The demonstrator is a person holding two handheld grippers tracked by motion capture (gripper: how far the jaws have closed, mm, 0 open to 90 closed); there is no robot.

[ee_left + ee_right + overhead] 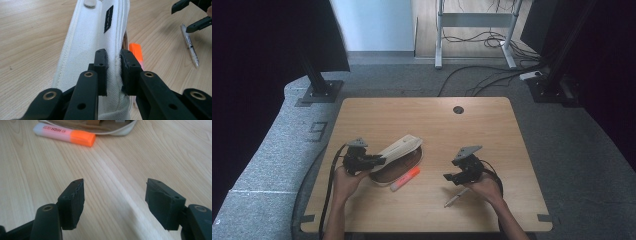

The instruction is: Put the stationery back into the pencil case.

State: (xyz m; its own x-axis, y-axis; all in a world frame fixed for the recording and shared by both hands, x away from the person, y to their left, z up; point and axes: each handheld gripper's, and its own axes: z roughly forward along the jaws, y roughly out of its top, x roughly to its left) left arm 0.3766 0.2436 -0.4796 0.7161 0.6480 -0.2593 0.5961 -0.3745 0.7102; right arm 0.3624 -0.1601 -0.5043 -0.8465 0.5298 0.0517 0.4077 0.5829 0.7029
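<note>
While the left gripper is clamped on the rim fabric of the white pencil case, we find the case propped open on the wooden table, its flap raised and angled away toward the table's far side, with the brown lining of the mouth showing beneath it. In the left gripper view the two black jaws stand close together, and we note white canvas pinched between the pads at a stitched seam; a small black label sits on the cloth farther up.

We record an orange-capped highlighter lying flat on the table just beside the open mouth of the case, on the person's side of it. In the right gripper view the same highlighter lies ahead of the jaws, its cap pointing to the right of that picture, with the case rim just behind it.

The right gripper is held above the table, well apart from the case, jaws parted moderately wide with nothing between them; bare wood shows in the gap. A white pen lies on the table just below that gripper, near the right hand. In the left gripper view we see the pen beside the right gripper's black jaw tips, not touching them as far as we can tell.
</note>
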